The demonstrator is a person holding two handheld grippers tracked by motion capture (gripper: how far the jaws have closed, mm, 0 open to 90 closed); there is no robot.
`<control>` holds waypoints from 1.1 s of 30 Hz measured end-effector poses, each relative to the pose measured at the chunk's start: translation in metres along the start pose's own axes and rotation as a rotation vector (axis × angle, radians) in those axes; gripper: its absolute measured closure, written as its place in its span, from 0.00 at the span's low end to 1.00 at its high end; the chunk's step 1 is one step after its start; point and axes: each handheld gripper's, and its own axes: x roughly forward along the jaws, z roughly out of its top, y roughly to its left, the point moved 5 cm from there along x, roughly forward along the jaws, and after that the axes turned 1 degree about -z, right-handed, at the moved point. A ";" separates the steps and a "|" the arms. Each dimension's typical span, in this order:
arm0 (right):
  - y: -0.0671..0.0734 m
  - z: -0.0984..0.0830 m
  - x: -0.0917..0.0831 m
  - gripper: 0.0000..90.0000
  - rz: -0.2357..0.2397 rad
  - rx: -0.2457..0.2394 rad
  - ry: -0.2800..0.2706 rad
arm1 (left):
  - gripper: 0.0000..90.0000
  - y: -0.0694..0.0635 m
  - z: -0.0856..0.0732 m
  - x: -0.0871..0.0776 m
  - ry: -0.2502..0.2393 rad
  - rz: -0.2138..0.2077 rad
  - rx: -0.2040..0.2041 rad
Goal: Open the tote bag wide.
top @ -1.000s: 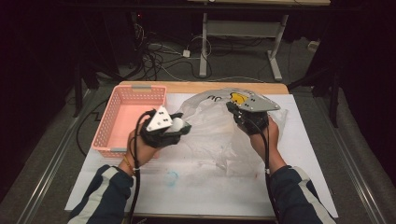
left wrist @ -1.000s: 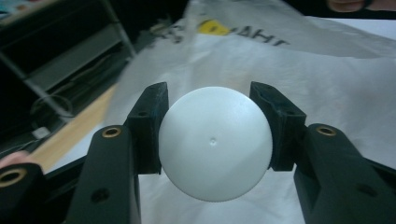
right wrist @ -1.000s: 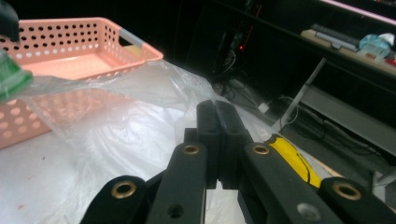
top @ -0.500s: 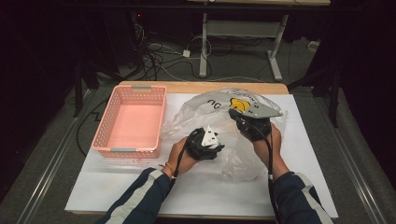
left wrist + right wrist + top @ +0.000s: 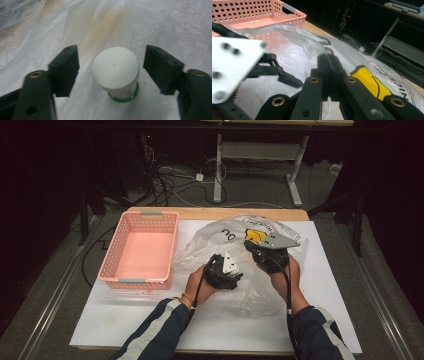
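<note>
A crumpled clear plastic bag (image 5: 215,240) with a yellow smiley print (image 5: 256,236) lies at the table's middle. A small bottle (image 5: 115,72) with a white cap and a green base stands on the bag's film (image 5: 162,22). My left gripper (image 5: 225,274) points down over it. Its jaws (image 5: 112,60) have just been opening and stand open on either side of the cap, with gaps on both sides. My right gripper (image 5: 250,247) is shut (image 5: 327,58), and a fold of the bag (image 5: 352,60) bunches up at its tips.
A pink perforated basket (image 5: 112,255) sits at the left of the white table top (image 5: 125,320), close to the bag; its rim (image 5: 262,12) shows behind the film. Cables and desk legs lie on the dark floor beyond the far edge.
My left gripper moved right and down, from beside the basket to the bag's middle. My right gripper stayed in place on the bag.
</note>
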 end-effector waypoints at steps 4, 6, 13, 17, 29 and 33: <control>-0.001 -0.002 0.000 1.00 0.002 0.002 0.002 | 0.29 -0.014 0.001 -0.020 -0.031 -0.005 0.071; 0.000 -0.004 0.000 1.00 0.005 0.001 0.008 | 0.28 -0.021 0.000 -0.033 -0.042 -0.011 0.115; -0.004 -0.008 -0.004 1.00 0.005 0.000 0.017 | 0.28 -0.015 -0.016 -0.103 -0.102 0.114 0.199; -0.009 -0.011 -0.007 1.00 0.001 0.012 0.021 | 0.25 0.015 -0.039 -0.128 -0.082 0.191 0.080; -0.018 -0.019 -0.009 1.00 -0.007 0.022 0.039 | 0.45 0.051 -0.067 -0.110 0.105 0.189 -0.070; -0.020 -0.022 -0.009 1.00 -0.007 0.020 0.046 | 0.72 0.049 -0.067 -0.105 0.115 0.145 -0.077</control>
